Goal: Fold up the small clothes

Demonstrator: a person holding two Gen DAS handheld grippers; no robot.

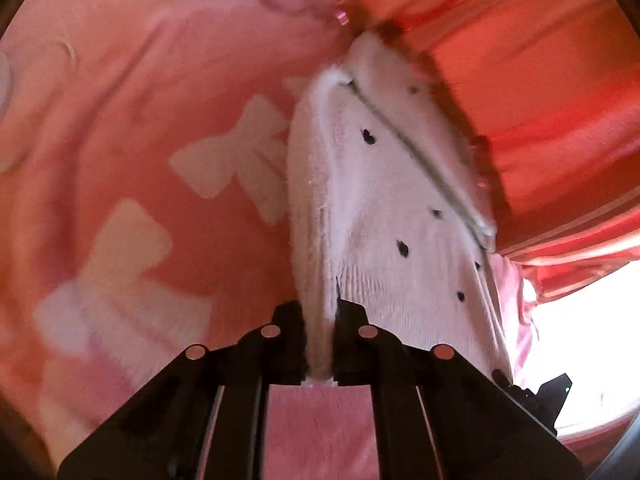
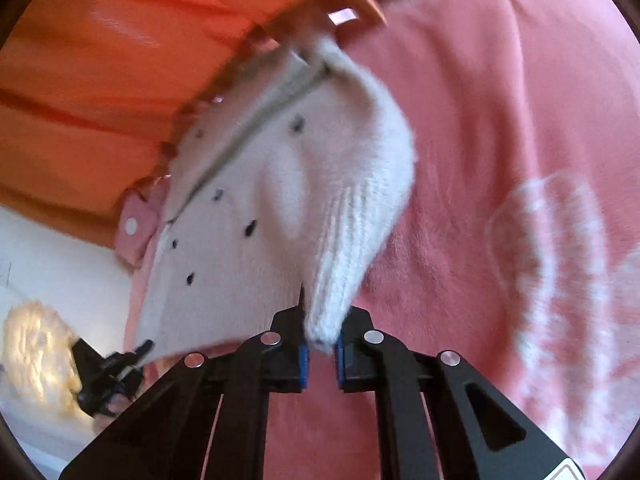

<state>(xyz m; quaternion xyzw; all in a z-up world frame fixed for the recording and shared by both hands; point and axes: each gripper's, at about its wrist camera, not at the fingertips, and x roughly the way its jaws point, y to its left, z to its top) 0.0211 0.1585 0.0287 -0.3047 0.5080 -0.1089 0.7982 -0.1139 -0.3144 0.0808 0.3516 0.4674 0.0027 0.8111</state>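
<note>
Both the left claw (image 1: 320,344) and the right claw (image 2: 320,336) are clamped on ribbed edges of a small white dotted cardigan (image 1: 384,216), held up over the pink blanket (image 1: 140,128), which looks soft, light and floppy, so firm hem-corner grips seem best.

Motion blur softens the sweater (image 1: 384,208) in both views; its dark dots smear. Its cuffs vanish between each claw's fingers (image 1: 288,332). The pale shaggy object (image 2: 36,360) at the right view's lower left is overexposed, unidentifiable. Blanket (image 1: 132,128) prints blurred, cropped by the lens rim.
</note>
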